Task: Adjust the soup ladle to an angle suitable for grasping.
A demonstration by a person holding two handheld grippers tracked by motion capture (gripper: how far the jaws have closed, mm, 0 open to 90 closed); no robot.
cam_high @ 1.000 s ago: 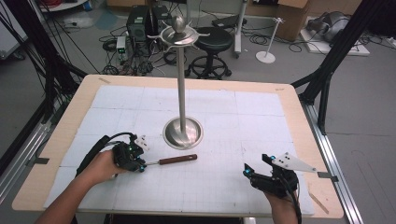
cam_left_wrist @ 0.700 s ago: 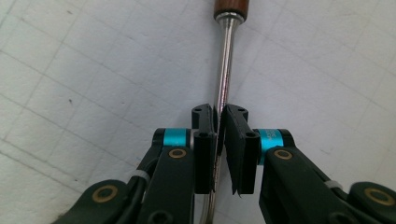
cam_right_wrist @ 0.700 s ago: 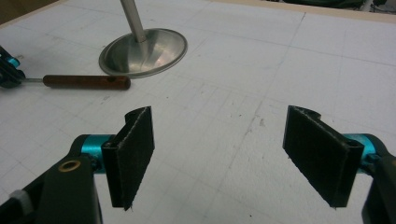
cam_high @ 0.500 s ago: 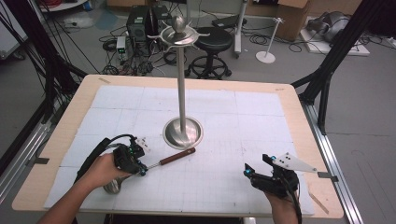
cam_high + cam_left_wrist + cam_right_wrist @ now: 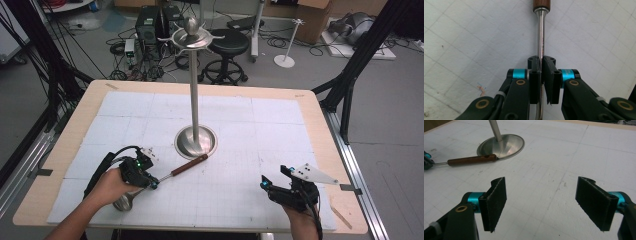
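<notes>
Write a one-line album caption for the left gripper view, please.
Left gripper clamped on the thin steel shank of a wooden-handled ladle above the white gridded mat.

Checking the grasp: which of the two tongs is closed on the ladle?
The left tongs, clamped on the ladle at its metal shaft; the right tongs stand wide open over bare table.

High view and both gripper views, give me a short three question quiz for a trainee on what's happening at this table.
1. True or false: the left gripper is shut on the ladle.
2. How do the right gripper's jaws stand: A open with nothing between them, B shut on the stand, C shut on a cloth?
3. What does the tip of the ladle's wooden handle lie against?

Key
1. True; its pads pinch the metal shaft.
2. A.
3. The round base of the metal stand.
</notes>
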